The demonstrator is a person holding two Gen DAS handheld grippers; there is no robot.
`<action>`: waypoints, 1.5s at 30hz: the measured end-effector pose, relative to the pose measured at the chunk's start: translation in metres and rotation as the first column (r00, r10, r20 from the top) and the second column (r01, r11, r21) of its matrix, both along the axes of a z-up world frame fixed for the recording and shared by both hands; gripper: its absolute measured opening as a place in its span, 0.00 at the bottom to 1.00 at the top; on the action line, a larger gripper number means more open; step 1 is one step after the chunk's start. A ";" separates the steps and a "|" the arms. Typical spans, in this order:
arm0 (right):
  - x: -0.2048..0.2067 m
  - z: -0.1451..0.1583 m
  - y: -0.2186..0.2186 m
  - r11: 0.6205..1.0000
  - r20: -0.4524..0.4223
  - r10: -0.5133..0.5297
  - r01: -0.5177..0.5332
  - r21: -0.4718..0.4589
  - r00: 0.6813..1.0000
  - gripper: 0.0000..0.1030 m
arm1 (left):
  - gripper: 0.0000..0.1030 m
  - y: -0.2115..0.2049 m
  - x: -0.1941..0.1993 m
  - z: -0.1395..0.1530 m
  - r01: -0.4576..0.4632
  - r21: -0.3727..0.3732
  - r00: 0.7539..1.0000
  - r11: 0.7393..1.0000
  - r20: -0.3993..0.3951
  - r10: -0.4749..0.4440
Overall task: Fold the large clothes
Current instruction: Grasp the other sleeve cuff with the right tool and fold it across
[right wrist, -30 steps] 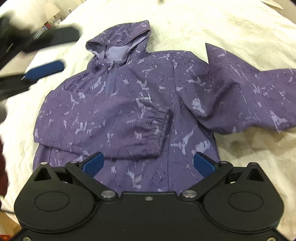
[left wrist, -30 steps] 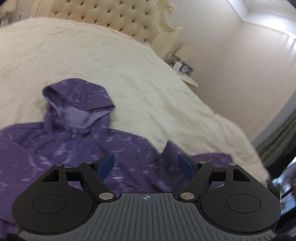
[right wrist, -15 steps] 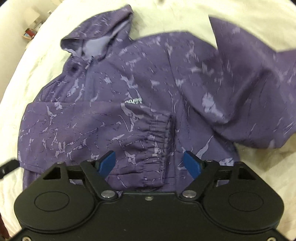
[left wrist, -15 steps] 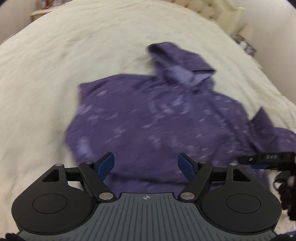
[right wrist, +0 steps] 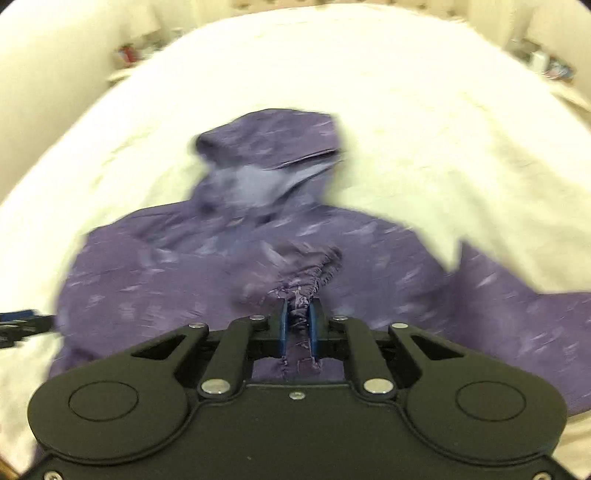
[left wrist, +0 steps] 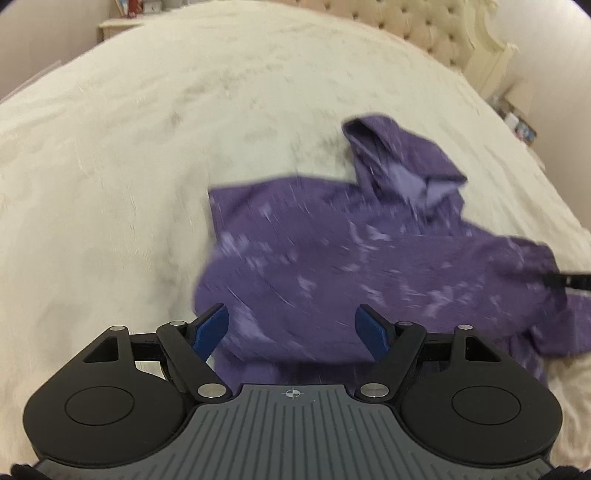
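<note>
Purple hoodie (right wrist: 207, 280) lies flat on the bed (right wrist: 406, 122); my right claw (right wrist: 296, 325) pinches its gathered cuff (right wrist: 306, 280), my left claw (left wrist: 291, 328) spread wide over its near edge.

The hoodie (left wrist: 332, 266) is deep purple with pale lilac streaks, like marbling, and its hood lining (right wrist: 255, 181) is a plain lighter lavender. The bed (left wrist: 129, 147) cover is cream with a faint tonal texture. The headboard (left wrist: 436, 33) is cream too, tufted. Both hand-held grippers, left (left wrist: 291, 328) and right (right wrist: 296, 325), are black with blue pads (left wrist: 212, 326); the left's body is ribbed grey.
</note>
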State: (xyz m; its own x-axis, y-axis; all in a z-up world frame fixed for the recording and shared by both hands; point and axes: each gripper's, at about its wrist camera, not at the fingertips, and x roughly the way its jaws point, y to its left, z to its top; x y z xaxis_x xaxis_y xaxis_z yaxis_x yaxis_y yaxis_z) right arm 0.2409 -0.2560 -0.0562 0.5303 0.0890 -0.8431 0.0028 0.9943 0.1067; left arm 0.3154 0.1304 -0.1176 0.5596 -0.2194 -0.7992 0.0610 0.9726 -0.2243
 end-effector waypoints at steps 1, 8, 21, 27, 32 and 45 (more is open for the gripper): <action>0.008 -0.007 -0.008 1.000 -0.025 -0.030 0.030 0.004 0.999 0.18 | 0.72 0.001 0.006 0.000 -0.006 -0.003 1.000 1.000 0.005 0.006; 0.025 -0.029 -0.019 0.993 -0.085 -0.070 0.061 -0.105 0.994 0.18 | 0.72 -0.001 0.033 -0.005 -0.005 0.019 0.999 1.000 0.044 0.005; 0.021 -0.059 -0.028 0.991 -0.174 -0.094 0.074 -0.115 0.980 0.19 | 0.74 -0.040 0.005 -0.059 0.321 0.145 0.945 0.936 -0.122 -0.305; 0.021 -0.061 -0.032 0.991 -0.175 -0.092 0.074 -0.109 0.980 0.20 | 0.74 -0.036 -0.004 -0.048 0.311 0.206 0.949 0.928 -0.119 -0.292; 0.019 -0.058 -0.031 0.992 -0.155 -0.091 0.076 -0.099 0.984 0.20 | 0.74 -0.033 -0.006 -0.006 0.226 0.215 0.966 0.950 0.072 -0.246; 0.021 -0.063 -0.033 0.997 -0.154 -0.070 0.071 0.000 0.986 0.28 | 0.85 -0.020 0.081 -0.082 0.191 0.224 0.979 0.956 -0.117 -0.168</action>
